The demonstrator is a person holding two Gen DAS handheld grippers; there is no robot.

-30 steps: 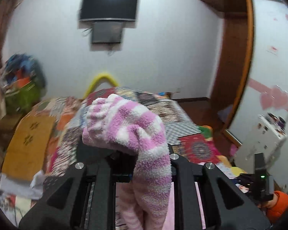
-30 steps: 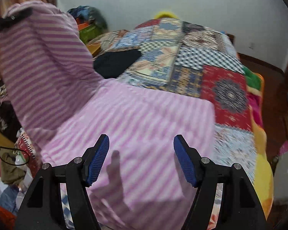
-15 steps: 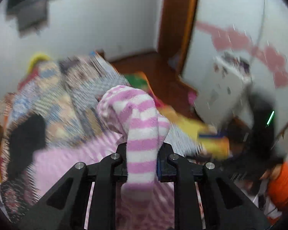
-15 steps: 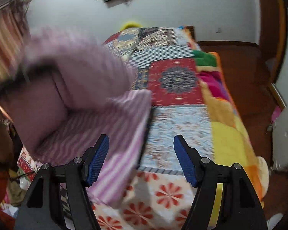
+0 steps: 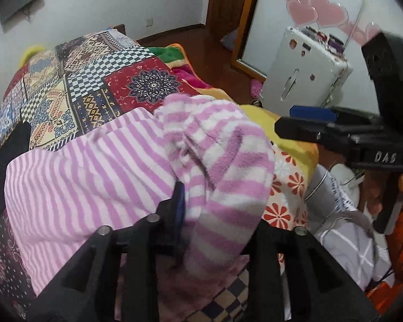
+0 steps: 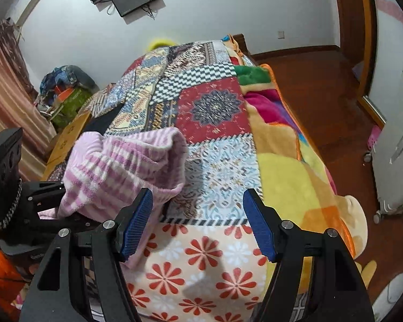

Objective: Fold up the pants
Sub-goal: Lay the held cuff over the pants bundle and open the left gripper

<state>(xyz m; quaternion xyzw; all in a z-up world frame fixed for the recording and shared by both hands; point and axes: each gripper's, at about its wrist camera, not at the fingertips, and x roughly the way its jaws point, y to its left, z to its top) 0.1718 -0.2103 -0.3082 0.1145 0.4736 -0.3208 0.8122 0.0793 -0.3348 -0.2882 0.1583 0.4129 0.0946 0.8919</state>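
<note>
In your left wrist view, the pink-and-white striped pants (image 5: 99,177) lie across the patchwork bedspread (image 5: 99,80) in the lower left of the frame, their fuzzy end bunched up at center between the fingers of your left gripper (image 5: 217,230). Its jaws have just been opening, and whether the pads still press the cloth is hidden. In your right wrist view, your right gripper (image 6: 198,222) stands wide with nothing between its blue pads (image 6: 137,222), the pants heaped at left center.
</note>
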